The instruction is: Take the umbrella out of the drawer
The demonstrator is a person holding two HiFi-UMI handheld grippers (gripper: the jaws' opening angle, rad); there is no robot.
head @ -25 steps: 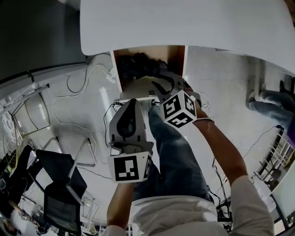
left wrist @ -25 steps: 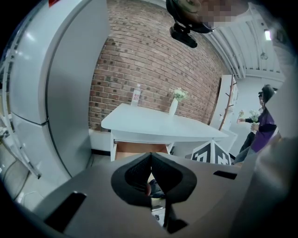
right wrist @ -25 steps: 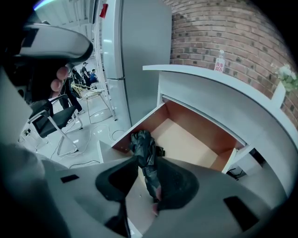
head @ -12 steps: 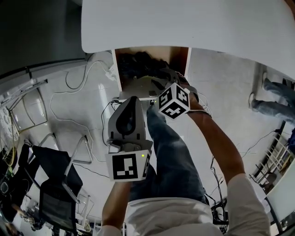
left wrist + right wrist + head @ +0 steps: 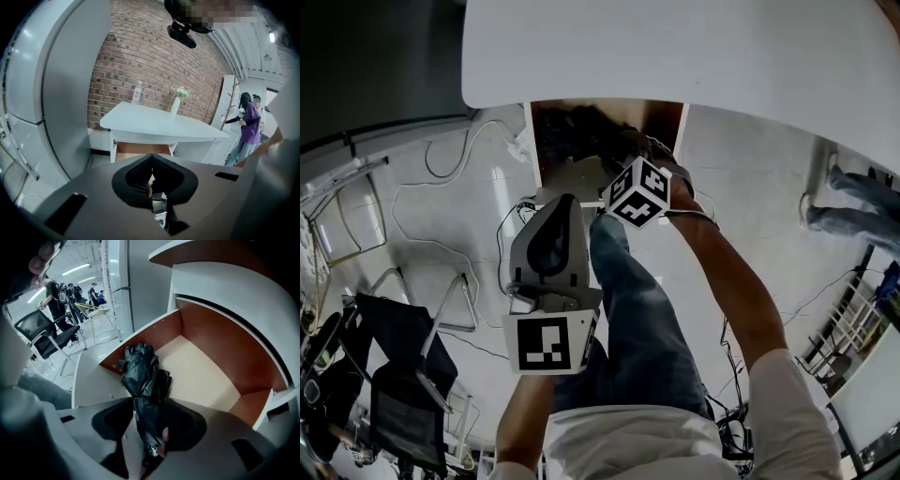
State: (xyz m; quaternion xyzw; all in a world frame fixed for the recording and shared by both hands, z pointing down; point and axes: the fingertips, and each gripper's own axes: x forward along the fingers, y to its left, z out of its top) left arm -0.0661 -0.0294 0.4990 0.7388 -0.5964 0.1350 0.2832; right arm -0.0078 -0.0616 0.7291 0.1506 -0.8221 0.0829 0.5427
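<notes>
The white desk (image 5: 675,47) has an open, brown-lined wooden drawer (image 5: 211,333). A folded black fabric umbrella (image 5: 143,376) lies inside along one side wall. The right gripper (image 5: 149,404) points down at it, its jaws spread and just opening, with the umbrella's near end between them. The left gripper (image 5: 151,157) hangs outside the drawer, jaws pressed together.

1. The left hand-held gripper (image 5: 565,204) has a smooth, pale grey shell with a dark, teardrop-shaped hollow in its upper face.
2. Its rear marker cube (image 5: 548,342) is white, with a black square pattern framed in black.
3. The right hand-held gripper (image 5: 623,155) has a second cube (image 5: 637,192), with black-and-white patterns on each visible face.
4. In the gripper views, both pairs of jaws are grey with black linings, ribbed on the left, and have rectangular slots.
5. The person wears blue jeans (image 5: 642,319) and a white top (image 5: 628,441); its sleeves (image 5: 787,403) leave the forearms bare.
</notes>
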